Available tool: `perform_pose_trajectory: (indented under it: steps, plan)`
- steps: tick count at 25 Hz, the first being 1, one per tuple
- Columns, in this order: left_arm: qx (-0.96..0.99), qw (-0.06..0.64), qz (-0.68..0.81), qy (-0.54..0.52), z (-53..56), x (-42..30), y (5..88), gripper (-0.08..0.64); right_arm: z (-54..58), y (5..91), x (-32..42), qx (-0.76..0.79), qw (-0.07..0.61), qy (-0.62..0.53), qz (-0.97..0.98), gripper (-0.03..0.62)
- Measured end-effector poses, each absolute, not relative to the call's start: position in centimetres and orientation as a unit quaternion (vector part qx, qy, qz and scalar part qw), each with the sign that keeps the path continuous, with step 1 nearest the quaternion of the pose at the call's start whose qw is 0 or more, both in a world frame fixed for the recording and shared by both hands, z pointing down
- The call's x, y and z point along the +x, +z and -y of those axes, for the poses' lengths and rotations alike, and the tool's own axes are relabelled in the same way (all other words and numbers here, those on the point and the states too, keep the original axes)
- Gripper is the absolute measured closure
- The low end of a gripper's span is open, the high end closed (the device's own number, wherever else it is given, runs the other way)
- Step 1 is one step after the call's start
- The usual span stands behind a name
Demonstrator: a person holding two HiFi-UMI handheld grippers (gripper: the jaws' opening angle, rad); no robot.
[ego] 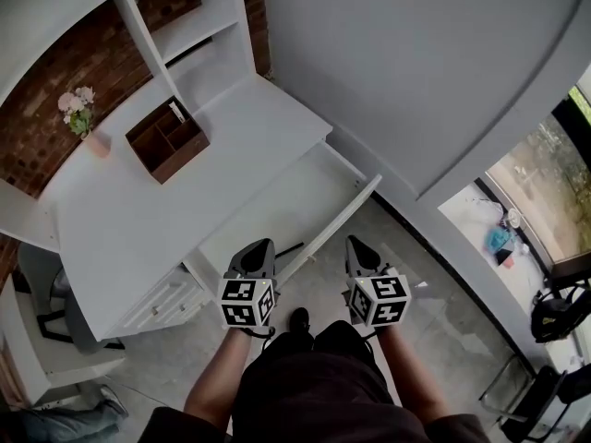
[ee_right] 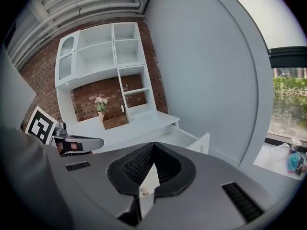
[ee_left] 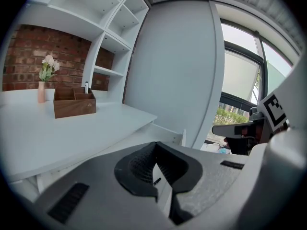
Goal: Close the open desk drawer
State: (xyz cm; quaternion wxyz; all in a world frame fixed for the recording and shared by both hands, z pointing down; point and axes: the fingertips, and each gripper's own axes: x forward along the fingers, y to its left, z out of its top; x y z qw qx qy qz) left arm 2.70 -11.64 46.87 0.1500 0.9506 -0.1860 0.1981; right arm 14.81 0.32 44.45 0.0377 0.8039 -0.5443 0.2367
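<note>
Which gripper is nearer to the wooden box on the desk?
Left. The left gripper is over the near end of the drawer, toward the box; the right gripper is outside the drawer front, farther away.

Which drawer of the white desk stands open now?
The wide, shallow white drawer under the desktop, pulled out with its inside showing. The small white panelled drawers beside it sit flush, closed.

Soft daylight entered through the tall glass window, which was slightly overexposed. The open white desk drawer was evenly lit, with faint shadows. Both gripper views curved strongly towards dark, vignetted edges.
</note>
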Motion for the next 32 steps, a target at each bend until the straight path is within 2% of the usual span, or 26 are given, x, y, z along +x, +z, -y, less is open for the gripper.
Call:
perform_pose_trajectory:
  steps: [13, 23, 32]
  plan:
    - [0.904, 0.187, 0.333, 0.193, 15.1, 2.0, 48.0, 0.551, 7.2, 46.8, 18.0, 0.702, 0.099, 0.246, 0.661, 0.588]
    - [0.830, 0.232, 0.470, 0.191, 10.4, -1.9, 49.9, 0.551, 6.8, 49.8, 19.3, 0.617, 0.144, 0.260, 0.729, 0.588]
    - [0.789, 0.268, 0.517, 0.198, 5.2, -5.1, 52.4, 0.551, 4.3, 52.4, 17.5, 0.570, 0.175, 0.258, 0.760, 0.588]
